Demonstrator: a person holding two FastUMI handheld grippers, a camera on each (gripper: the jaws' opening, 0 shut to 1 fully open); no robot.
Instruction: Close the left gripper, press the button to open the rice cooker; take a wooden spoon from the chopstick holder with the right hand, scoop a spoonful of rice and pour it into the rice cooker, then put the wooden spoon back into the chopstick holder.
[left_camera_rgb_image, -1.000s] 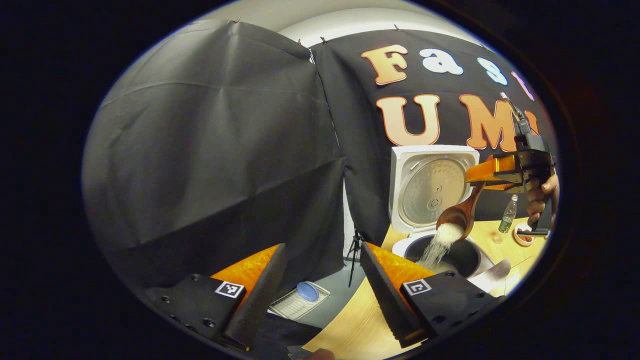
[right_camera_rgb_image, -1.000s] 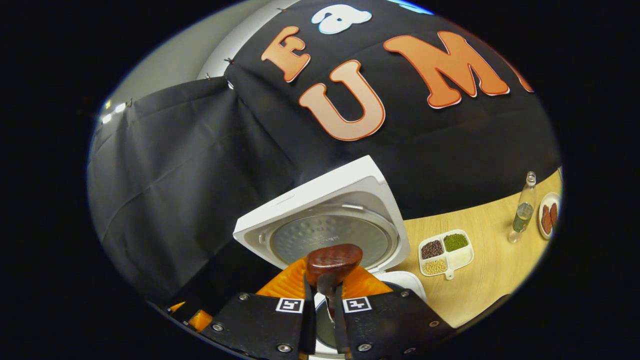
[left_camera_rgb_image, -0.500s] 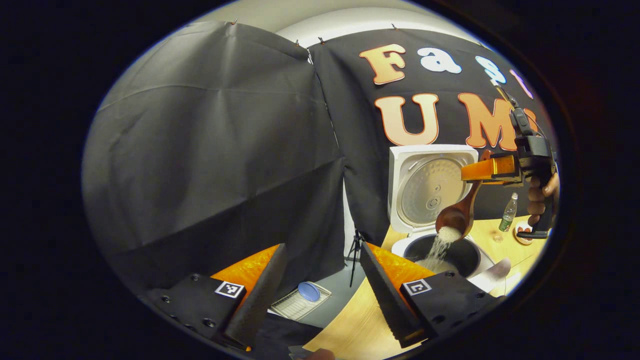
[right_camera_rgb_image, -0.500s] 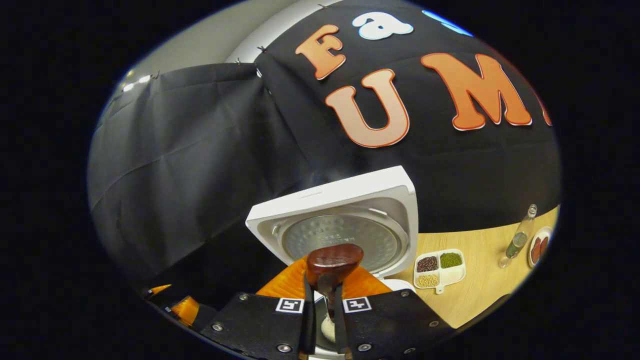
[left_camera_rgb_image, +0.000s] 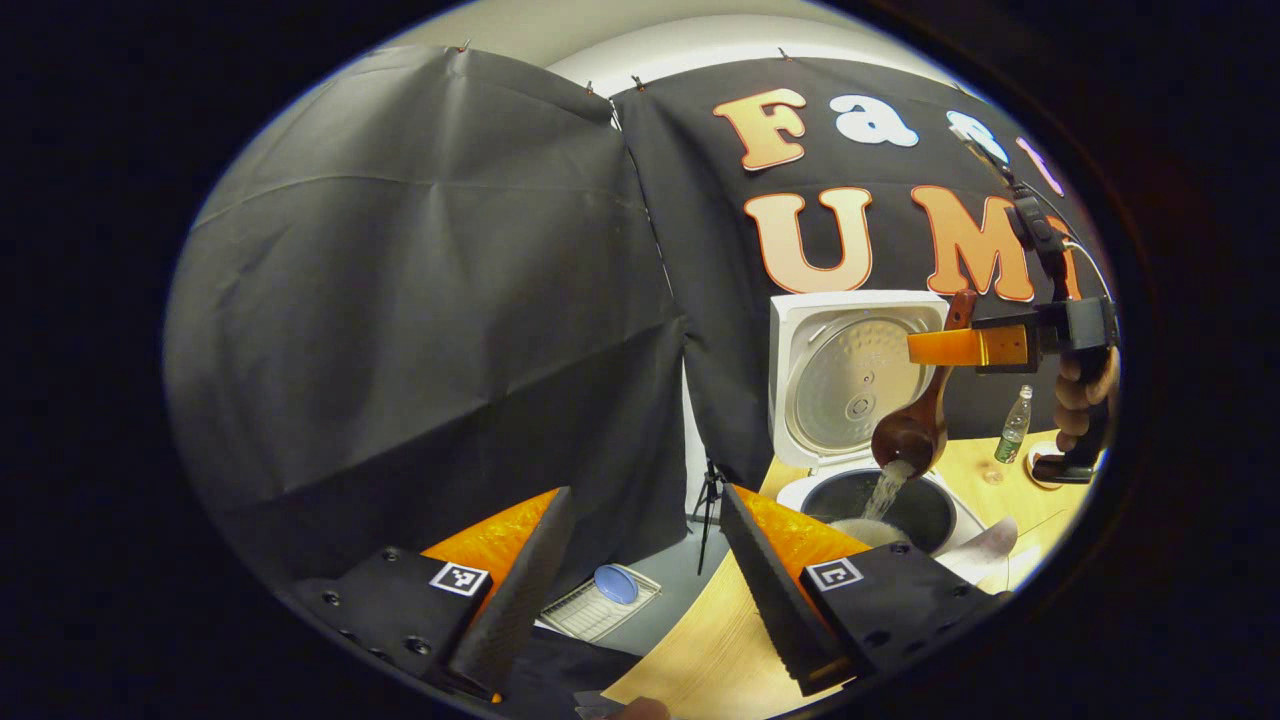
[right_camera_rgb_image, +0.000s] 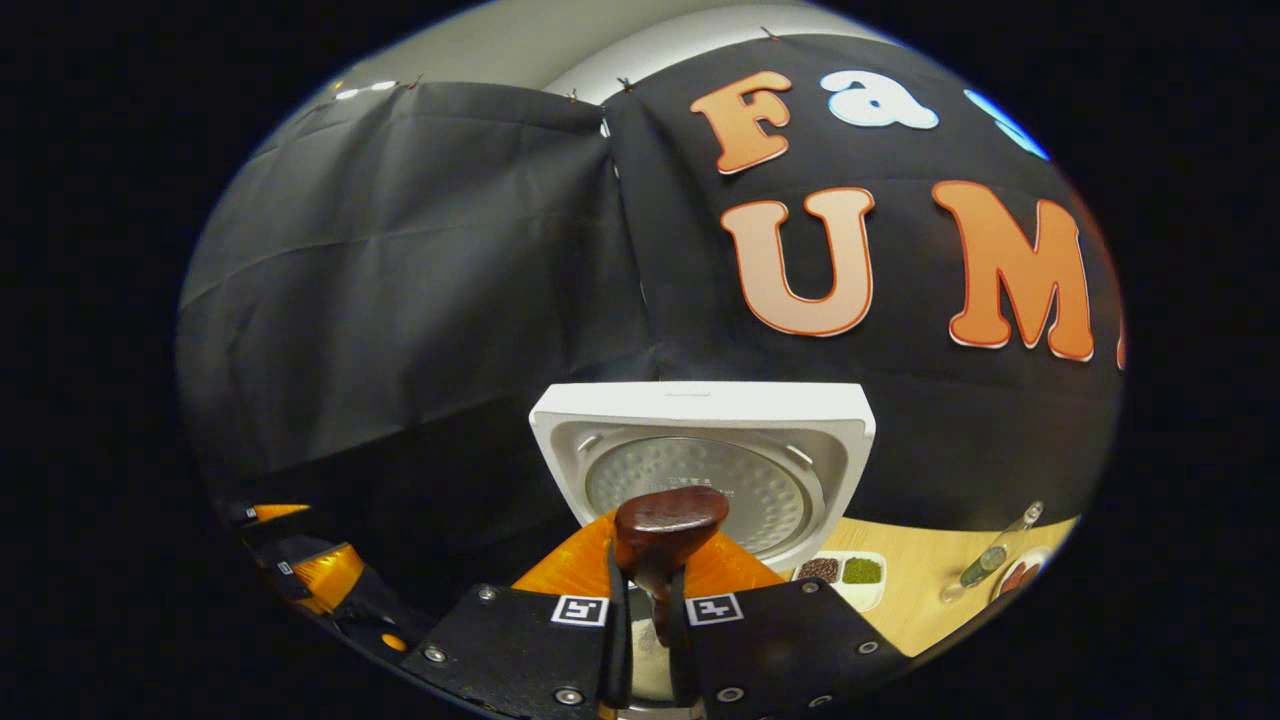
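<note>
**Rice pouring off spoon into open cooker**

Right gripper (right_camera_rgb_image: 647, 640) fingers clamped on wooden spoon (left_camera_rgb_image: 915, 425) handle, bowl tipped down, rice (left_camera_rgb_image: 888, 488) streaming into the pot of the rice cooker (left_camera_rgb_image: 850, 380), lid upright. Left gripper (left_camera_rgb_image: 640, 580) fingers spread wide, holding nothing, low and near over counter (left_camera_rgb_image: 700, 650) edge. Bottle (left_camera_rgb_image: 1012, 425) and divided bean dish (right_camera_rgb_image: 845, 572) far right on counter.

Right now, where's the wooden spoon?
Left gripper view, right side: wooden spoon hangs bowl-down over the open rice cooker, clamped in the right tool.
</note>
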